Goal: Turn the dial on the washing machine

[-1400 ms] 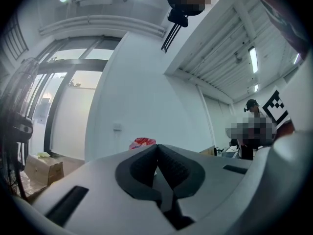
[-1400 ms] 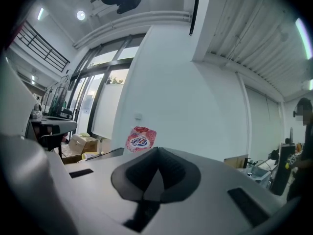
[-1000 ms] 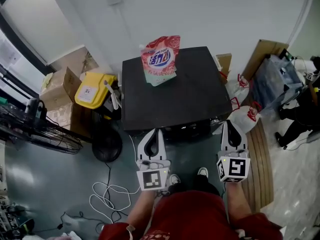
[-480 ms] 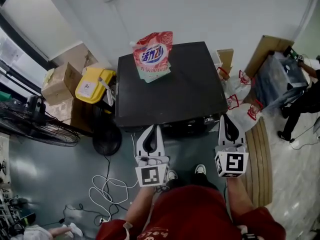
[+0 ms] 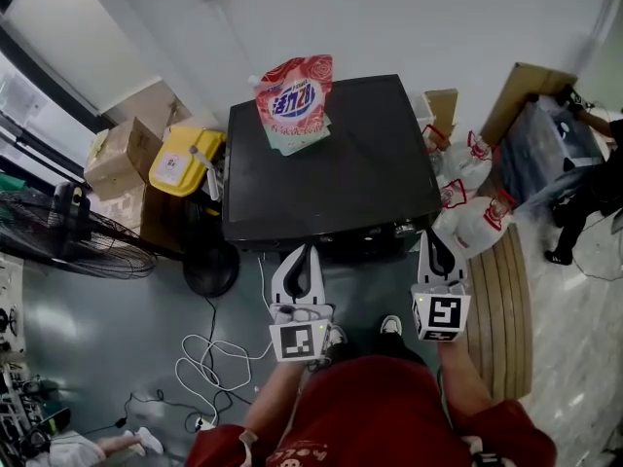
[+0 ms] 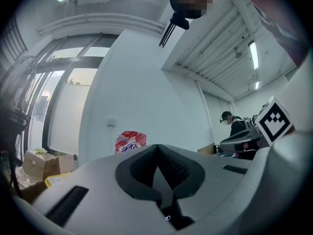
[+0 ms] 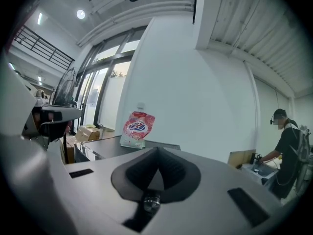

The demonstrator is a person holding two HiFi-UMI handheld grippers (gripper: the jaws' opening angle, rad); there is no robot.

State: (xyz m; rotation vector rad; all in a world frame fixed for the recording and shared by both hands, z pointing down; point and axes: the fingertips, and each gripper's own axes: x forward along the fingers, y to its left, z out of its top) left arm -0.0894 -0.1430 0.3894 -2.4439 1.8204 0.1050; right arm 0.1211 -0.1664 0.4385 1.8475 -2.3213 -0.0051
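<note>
Pouch upright on washing machine | left tool, right tool pressed together, empty

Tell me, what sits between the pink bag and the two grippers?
In the head view, only the bare dark top of the washing machine lies between the pink bag and the left gripper and right gripper.
</note>
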